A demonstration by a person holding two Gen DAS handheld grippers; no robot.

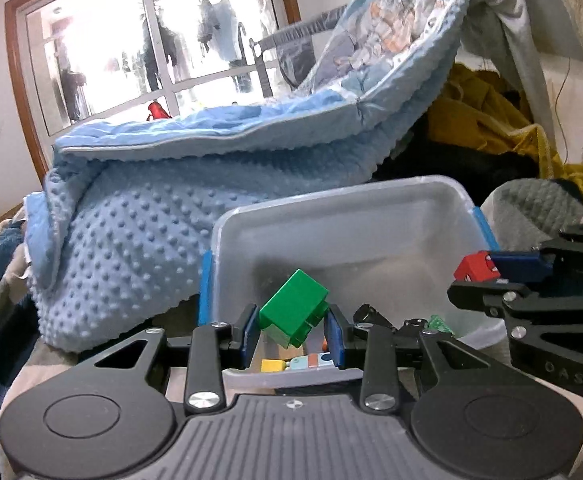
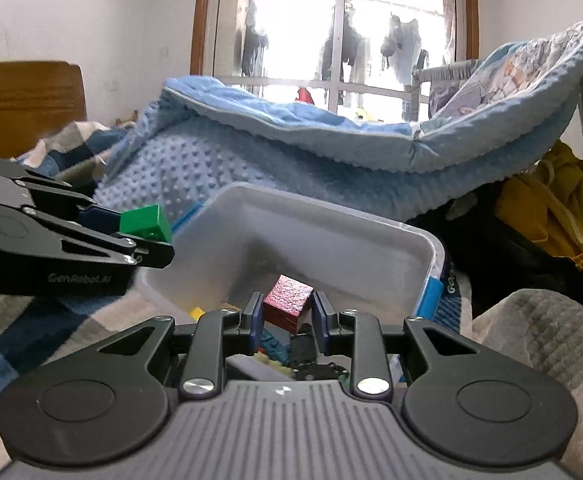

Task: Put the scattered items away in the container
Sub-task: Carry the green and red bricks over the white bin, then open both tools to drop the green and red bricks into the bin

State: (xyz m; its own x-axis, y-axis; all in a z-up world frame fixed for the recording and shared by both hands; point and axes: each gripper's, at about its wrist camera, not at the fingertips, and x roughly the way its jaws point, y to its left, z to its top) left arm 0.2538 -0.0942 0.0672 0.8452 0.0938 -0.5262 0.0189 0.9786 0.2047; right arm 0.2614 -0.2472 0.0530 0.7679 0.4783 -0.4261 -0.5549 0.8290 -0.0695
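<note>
A clear plastic container [image 1: 331, 208] with blue clips sits on the bed; it also shows in the right wrist view [image 2: 323, 216]. My left gripper [image 1: 293, 330] is shut on a green block [image 1: 293, 308], held over the container's near edge; the right wrist view shows this block [image 2: 145, 222] too. My right gripper [image 2: 285, 318] is shut on a red block [image 2: 287, 300] above the container's inside; the left wrist view shows that block [image 1: 475, 268] at the right rim. Small toys lie in the bottom, among them a yellow block [image 1: 272, 365].
A dimpled light-blue blanket [image 1: 139, 236] is heaped behind and left of the container. Mustard-yellow clothing [image 1: 487, 120] and dark clothes lie at the back right. A grey knit cloth [image 2: 531, 340] is at the right. A checked bedsheet [image 2: 51, 320] lies underneath. A window is behind.
</note>
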